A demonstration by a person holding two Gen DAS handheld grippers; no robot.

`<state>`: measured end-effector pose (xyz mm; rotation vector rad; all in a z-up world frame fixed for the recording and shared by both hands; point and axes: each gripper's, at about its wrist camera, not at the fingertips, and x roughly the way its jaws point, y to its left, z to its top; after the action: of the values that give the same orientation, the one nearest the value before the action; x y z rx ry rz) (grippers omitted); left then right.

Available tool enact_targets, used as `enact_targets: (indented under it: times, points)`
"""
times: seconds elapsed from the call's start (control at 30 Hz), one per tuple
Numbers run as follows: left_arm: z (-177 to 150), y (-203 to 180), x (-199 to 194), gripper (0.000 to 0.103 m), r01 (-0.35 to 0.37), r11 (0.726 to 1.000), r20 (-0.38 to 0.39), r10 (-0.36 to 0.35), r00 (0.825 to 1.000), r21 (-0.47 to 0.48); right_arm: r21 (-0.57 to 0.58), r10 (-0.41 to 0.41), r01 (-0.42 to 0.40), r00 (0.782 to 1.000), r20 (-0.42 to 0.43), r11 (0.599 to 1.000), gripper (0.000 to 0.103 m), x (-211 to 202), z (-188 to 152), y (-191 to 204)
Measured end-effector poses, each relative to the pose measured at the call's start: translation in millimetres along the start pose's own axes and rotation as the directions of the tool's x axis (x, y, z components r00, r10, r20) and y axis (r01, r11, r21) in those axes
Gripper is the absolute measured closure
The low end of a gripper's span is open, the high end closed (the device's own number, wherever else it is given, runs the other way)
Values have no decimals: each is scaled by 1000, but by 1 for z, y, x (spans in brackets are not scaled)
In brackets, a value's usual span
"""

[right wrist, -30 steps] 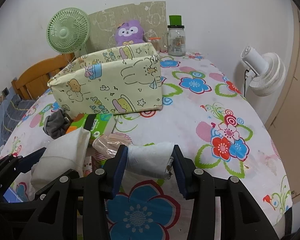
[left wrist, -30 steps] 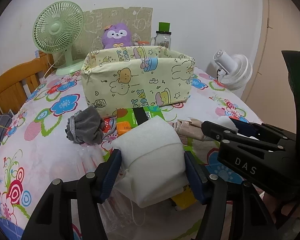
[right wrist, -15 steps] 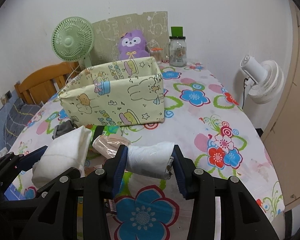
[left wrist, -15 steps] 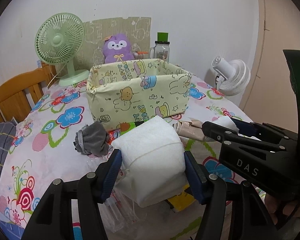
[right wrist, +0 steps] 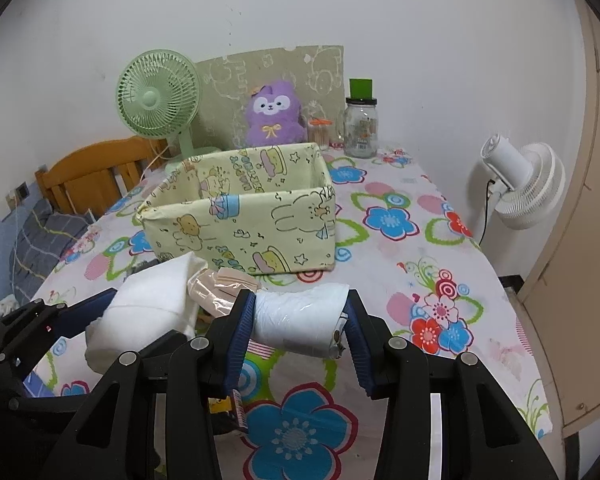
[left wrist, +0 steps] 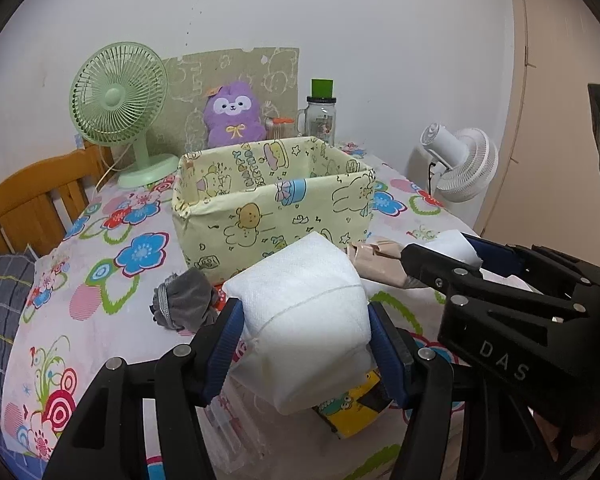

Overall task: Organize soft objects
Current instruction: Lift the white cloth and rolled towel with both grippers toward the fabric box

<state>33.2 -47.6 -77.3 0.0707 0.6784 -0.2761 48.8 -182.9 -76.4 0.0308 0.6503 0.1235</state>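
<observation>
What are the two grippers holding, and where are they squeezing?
The left gripper squeezes a white folded cloth bundle by its sides. The right gripper squeezes a plastic-wrapped white roll by its two ends.

Two close wrist views, angled down over the table (left wrist: 100, 300), sharing the fabric bin (right wrist: 240, 228).

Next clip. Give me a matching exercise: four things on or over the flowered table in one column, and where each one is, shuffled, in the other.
Things:
1. bulky white padded bundle
2. smaller white plastic-wrapped roll
3. purple plush toy
4. crumpled grey fabric piece

Places:
A. lying on the tablecloth in front of the yellow cartoon-print fabric bin
B. between the left gripper fingers
C. behind the bin, near the wall
D. between the right gripper fingers

Pairs: 1-B, 2-D, 3-C, 4-A
</observation>
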Motion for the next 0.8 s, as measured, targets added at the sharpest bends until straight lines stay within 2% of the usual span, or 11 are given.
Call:
enact_targets:
  times: [0.8]
  points:
    - [28,6,-4,39,-17,1000,32,18,999,-16,-23,-19,21,998,68,1000,56,-19,30,14]
